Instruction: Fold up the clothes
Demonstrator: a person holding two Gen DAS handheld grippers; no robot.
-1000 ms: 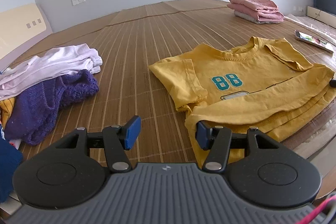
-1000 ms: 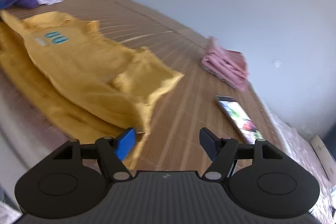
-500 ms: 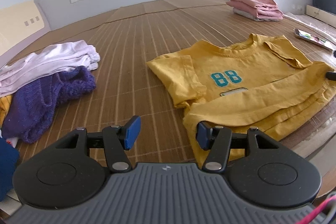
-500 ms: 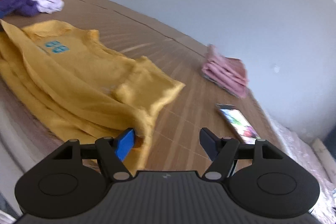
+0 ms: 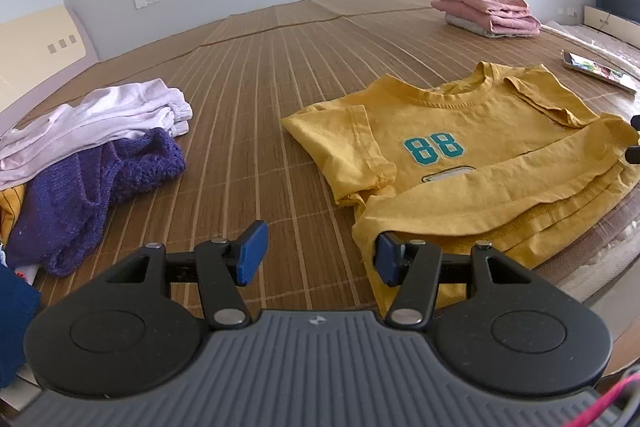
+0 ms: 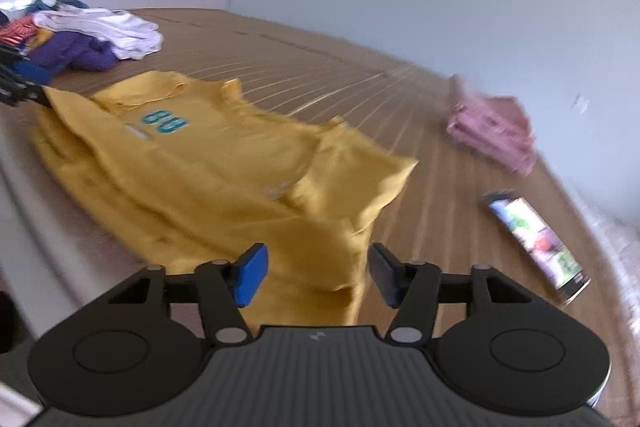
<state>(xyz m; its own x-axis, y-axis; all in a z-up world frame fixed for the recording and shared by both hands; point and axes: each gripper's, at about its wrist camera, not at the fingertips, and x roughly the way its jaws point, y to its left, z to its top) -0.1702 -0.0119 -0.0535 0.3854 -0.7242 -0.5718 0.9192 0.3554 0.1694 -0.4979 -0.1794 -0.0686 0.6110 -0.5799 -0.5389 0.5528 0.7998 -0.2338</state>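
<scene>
The yellow T-shirt point(image 5: 460, 163) was seen lower right, long axis across the frame, hem beside the spread, empty left gripper point(image 5: 318, 257); the right gripper point(image 6: 316, 273) was likewise spread.

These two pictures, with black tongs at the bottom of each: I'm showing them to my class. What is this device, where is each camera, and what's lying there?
A person holds one pair of tongs in each hand, and a camera on each looks forward along its blue-padded fingers. One view is from the left tongs, the other from the right tongs. Both are open and hold nothing. On the bamboo mat lies a yellow T-shirt marked 88, its bottom folded up. Beside it are a heap of unfolded clothes, a folded pink stack and a phone.
</scene>
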